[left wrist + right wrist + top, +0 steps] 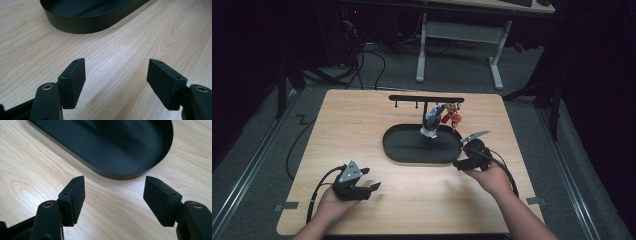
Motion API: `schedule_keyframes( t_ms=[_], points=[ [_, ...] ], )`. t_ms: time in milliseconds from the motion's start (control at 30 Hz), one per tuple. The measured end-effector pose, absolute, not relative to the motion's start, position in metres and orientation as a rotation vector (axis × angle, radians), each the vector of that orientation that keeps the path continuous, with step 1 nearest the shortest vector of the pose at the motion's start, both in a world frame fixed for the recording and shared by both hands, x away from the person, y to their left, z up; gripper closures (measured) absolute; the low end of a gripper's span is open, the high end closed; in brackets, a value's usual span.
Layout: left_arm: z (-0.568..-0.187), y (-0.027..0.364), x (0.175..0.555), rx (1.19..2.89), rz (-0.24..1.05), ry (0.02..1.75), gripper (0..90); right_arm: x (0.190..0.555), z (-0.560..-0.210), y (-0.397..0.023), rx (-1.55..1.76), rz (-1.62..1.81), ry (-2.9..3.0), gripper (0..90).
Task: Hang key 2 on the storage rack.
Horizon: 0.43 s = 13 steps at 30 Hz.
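Observation:
A black oval tray lies in the middle of the wooden table, with a black T-shaped rack rising from its back. From the rack hang a grey and white figure and a red and orange figure. My left gripper rests near the front left of the table, open and with nothing between its jaws. In the left gripper view its jaws point over bare wood toward the tray wall. My right gripper sits by the tray's right end, open and holding nothing. The right gripper view shows the tray rim just ahead.
The table has bare wood left of the tray and along the front. Cables trail off the left edge onto the floor. A white-legged desk stands behind the table. Grey tape marks sit at the front corners.

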<state>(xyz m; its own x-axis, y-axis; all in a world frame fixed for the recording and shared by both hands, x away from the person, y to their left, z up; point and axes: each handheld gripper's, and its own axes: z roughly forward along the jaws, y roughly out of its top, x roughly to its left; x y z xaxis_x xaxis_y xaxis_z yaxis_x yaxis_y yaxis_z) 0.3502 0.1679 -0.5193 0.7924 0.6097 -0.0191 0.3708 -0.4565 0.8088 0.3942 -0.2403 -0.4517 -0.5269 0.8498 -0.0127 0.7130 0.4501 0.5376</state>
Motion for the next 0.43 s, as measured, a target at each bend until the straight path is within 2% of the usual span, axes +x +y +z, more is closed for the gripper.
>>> schedule_keyframes(
  t_ms=[167, 300, 433],
  points=[
    [-0.520, 0.169, 0.350, 2.091, 0.339, 0.728, 31.2, 0.347, -0.494, -0.252, 1.227, 0.903, 2.202, 35.6],
    [-0.521, 0.169, 0.349, 2.086, 0.331, 0.736, 30.9, 0.319, -0.512, -0.258, 1.221, 0.997, 2.105, 33.1],
    [-0.521, 0.166, 0.349, 2.079, 0.330, 0.739, 29.9, 0.300, -0.500, -0.267, 1.137, 1.040, 2.020, 29.0]
  ],
)
